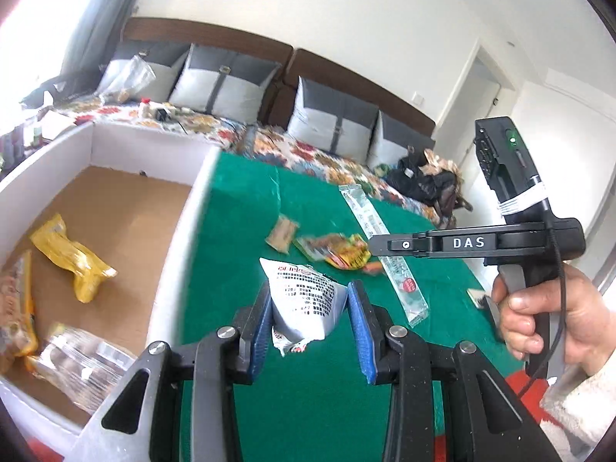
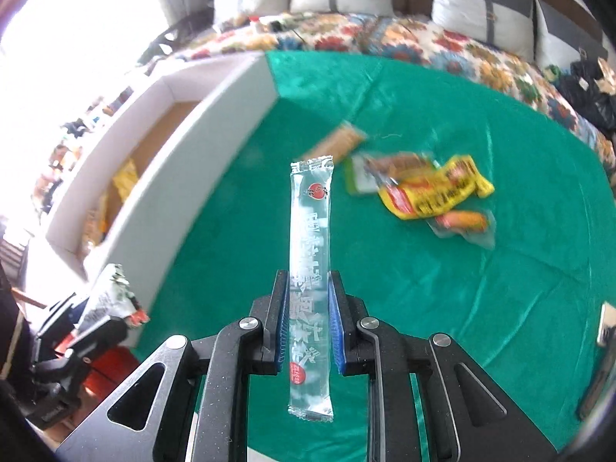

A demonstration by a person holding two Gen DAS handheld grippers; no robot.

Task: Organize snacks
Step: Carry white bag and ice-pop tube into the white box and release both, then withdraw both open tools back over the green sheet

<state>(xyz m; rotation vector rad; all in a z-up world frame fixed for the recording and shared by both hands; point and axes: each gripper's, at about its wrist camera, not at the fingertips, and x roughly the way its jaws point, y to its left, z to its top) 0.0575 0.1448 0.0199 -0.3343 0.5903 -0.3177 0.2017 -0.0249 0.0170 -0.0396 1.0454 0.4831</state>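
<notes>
My left gripper [image 1: 310, 308] is shut on a white snack packet [image 1: 308, 300] with black print, held above the green cloth next to the white-walled box [image 1: 200, 200]. My right gripper [image 2: 308, 300] is shut on a long clear stick packet [image 2: 311, 238] that points away over the cloth. In the left wrist view a hand holds the right gripper [image 1: 379, 244] at the right, with the stick packet [image 1: 408, 296] crossing its fingers. On the cloth lie a tan packet [image 2: 338, 142], a green-white packet [image 2: 360, 179], a yellow packet [image 2: 435, 192] and a sausage packet [image 2: 466, 223].
Inside the box lie a yellow packet [image 1: 73, 258], a clear packet [image 1: 77, 362] and an orange one [image 1: 15, 308]. Behind the green table runs a sofa with a floral cover [image 2: 423, 38], grey cushions and a black bag [image 1: 423, 184]. A small flat item [image 2: 606, 323] lies at the table's right edge.
</notes>
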